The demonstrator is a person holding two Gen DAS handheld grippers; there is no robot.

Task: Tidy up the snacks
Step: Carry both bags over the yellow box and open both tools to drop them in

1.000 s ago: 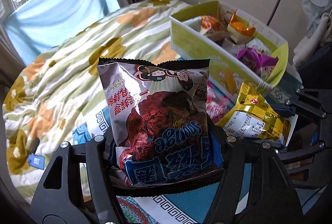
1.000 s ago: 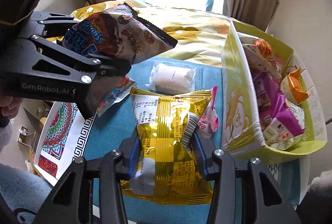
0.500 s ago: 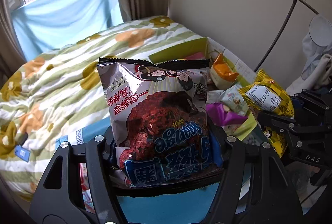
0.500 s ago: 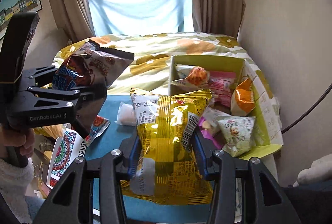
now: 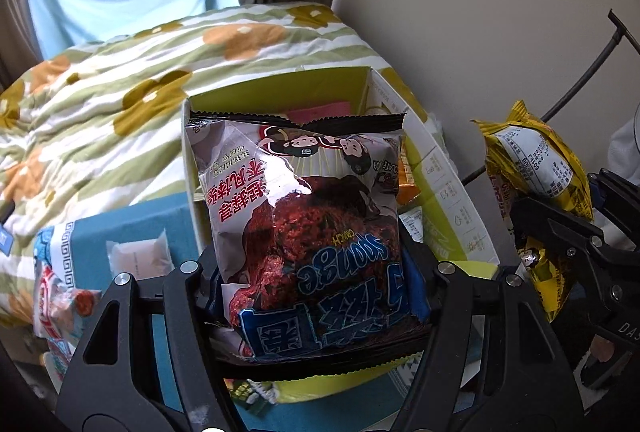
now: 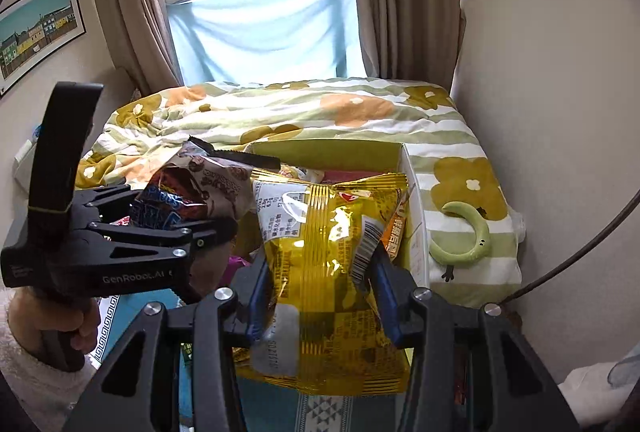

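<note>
My left gripper [image 5: 316, 264] grips a grey-and-brown chocolate sponge snack bag [image 5: 304, 199] by its lower part, upright over the near end of the green cardboard box [image 5: 452, 199]. Its jaws are opening, with the bag still pinched between them. My right gripper [image 6: 320, 272] is shut on a yellow snack bag [image 6: 328, 252], held above the same box [image 6: 332, 151]. In the left wrist view the yellow bag [image 5: 536, 159] hangs to the right of the box. In the right wrist view the left gripper [image 6: 216, 220] and its bag [image 6: 192, 183] are at the left. Several snacks lie in the box, mostly hidden.
The box stands on a teal patterned mat [image 5: 120, 224] at the foot of a bed with a flowered quilt [image 5: 120, 91]. A white packet [image 5: 138, 256] and a red-and-white packet [image 5: 60, 296] lie on the mat. A green crescent toy [image 6: 468, 236] rests right of the box, near the wall.
Both grippers have carried their bags from above the teal mat to over the green box. The right one has also risen. Each bag stays in its grip.
</note>
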